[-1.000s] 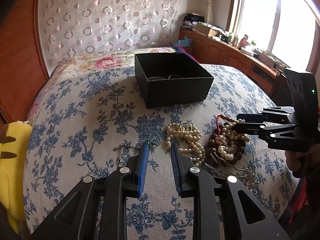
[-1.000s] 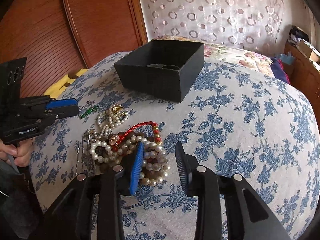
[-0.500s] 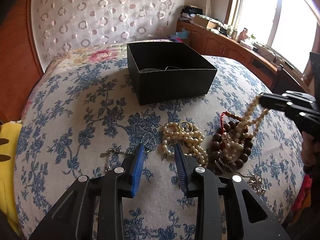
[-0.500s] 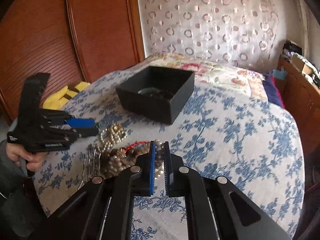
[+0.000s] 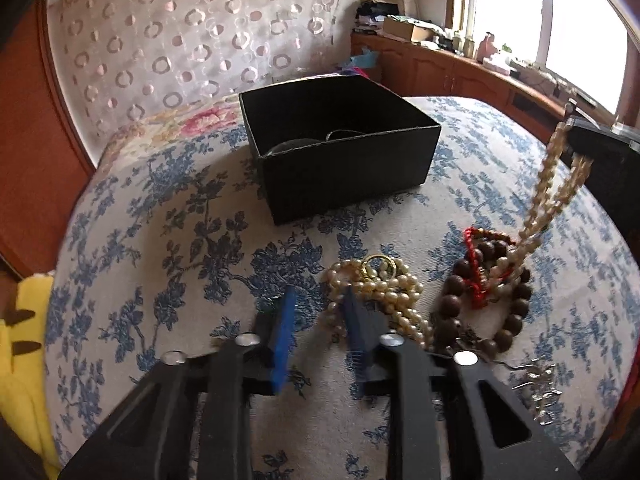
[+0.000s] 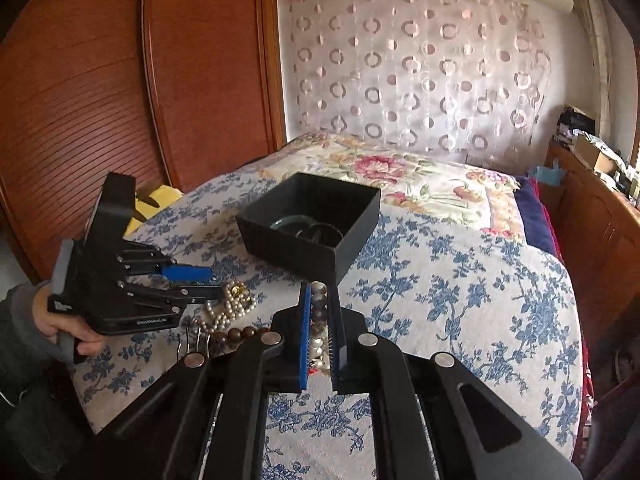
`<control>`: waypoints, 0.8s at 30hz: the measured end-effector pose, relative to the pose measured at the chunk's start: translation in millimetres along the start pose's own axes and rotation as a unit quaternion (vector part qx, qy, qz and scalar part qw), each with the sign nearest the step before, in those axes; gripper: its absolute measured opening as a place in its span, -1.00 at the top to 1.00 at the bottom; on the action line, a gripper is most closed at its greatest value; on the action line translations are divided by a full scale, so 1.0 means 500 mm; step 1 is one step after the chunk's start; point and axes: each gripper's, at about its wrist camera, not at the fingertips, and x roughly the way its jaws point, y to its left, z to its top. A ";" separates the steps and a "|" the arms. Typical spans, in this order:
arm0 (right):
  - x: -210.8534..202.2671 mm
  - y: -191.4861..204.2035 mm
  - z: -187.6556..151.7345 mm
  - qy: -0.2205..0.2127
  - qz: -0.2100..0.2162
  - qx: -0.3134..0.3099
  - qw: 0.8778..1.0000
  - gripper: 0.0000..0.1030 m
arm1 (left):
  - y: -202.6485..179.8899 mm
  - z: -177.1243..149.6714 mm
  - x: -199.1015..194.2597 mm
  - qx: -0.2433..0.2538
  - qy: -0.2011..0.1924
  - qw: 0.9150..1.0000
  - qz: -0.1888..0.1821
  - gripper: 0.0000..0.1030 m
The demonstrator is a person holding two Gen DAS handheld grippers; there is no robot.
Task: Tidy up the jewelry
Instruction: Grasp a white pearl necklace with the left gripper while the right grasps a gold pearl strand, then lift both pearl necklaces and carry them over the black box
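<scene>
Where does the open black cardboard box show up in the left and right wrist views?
Left wrist: open black cardboard box, upper centre, beyond the jewelry pile.
Right wrist: same box, centre, just beyond the right tool.
Shared landmark: sheer curtain with ring pattern behind the bed.

Daylight from window [image 5: 576, 32] at upper right of left view, blown out there. Strong fisheye bending and dark vignette at corners in both views. Left gripper [image 5: 318, 320] fingers motion-blurred; right view sharper, evenly lit.
</scene>
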 end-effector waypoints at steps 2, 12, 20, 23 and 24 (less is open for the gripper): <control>-0.005 0.001 0.005 -0.005 0.000 -0.001 1.000 0.83 | 0.000 0.000 0.005 -0.002 0.007 1.000 -0.013 0.90; -0.022 0.004 0.030 -0.020 -0.007 -0.007 1.000 0.83 | 0.019 0.013 -0.042 -0.023 -0.026 0.999 -0.025 0.91; -0.032 0.006 0.057 -0.033 -0.011 -0.014 0.999 0.83 | 0.030 0.059 -0.115 -0.030 -0.071 0.997 -0.030 0.91; -0.036 0.007 0.072 -0.040 -0.012 -0.017 0.999 0.83 | 0.029 0.081 -0.141 -0.030 -0.087 0.995 -0.032 0.91; -0.038 0.007 0.077 -0.043 -0.013 -0.017 0.999 0.83 | 0.029 0.088 -0.149 -0.029 -0.092 0.995 -0.032 0.91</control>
